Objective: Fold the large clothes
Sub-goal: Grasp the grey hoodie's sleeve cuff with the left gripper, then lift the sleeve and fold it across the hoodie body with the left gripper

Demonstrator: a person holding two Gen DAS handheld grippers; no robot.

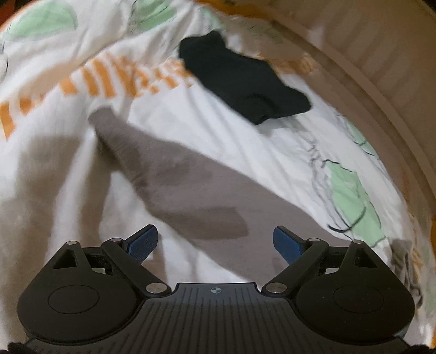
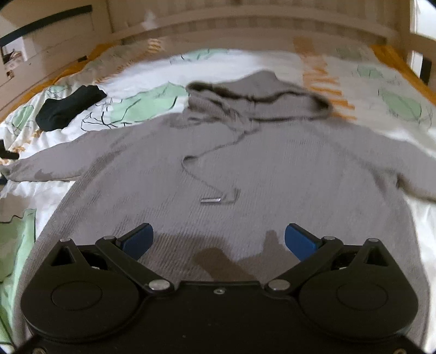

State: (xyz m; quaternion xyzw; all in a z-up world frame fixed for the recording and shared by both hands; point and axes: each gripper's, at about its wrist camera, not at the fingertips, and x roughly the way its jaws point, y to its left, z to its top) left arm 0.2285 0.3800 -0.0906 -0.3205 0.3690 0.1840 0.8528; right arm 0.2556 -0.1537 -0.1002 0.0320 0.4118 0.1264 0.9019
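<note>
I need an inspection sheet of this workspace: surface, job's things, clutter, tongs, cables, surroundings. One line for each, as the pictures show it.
Surface: bed with a white sheet printed in green and orange, wrinkled.
Job's things: grey hoodie lying flat, front up, sleeves spread, hood at the far end; left sleeve lies below the left tongs.
Clutter: dark folded cloth on the sheet, apart from the hoodie.
Tongs: left tongs open, holding nothing; right tongs open over the hoodie's hem, holding nothing.
Cables: nothing seen; only the hoodie's drawstring.
Surroundings: slatted wooden bed frame behind.
</note>
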